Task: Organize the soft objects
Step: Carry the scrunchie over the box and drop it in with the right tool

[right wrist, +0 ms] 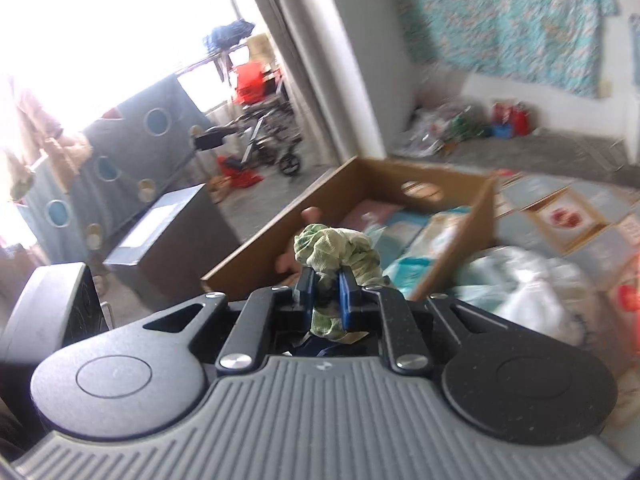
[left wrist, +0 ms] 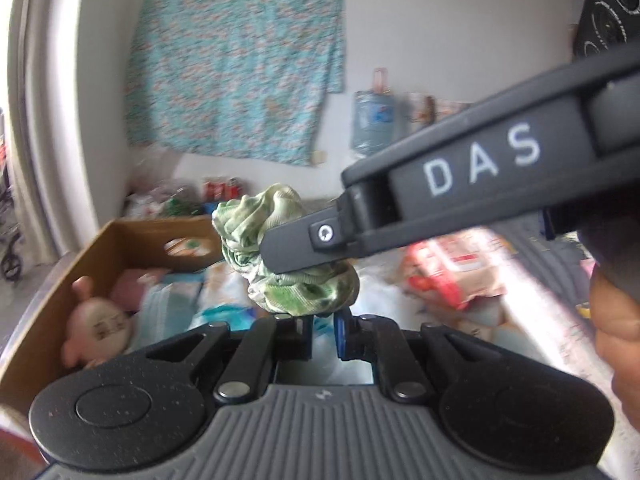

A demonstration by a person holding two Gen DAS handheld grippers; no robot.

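R grip (right wrist: 324,300): clamped tight on green cloth (right wrist: 336,250), bunched wad sticking up past blue pads.
L grip (left wrist: 322,334): closed, pinching same cloth (left wrist: 280,248) at bottom edge.
Cloth pos: lifted, between both grips, above/near cardboard box (right wrist: 452,182).
Box: pink plush (left wrist: 98,328) + folded fabrics inside.

Patterned turquoise cloth (left wrist: 236,68) on the wall, wheelchair (right wrist: 268,136) by the bright window, red cans (right wrist: 512,118) below.
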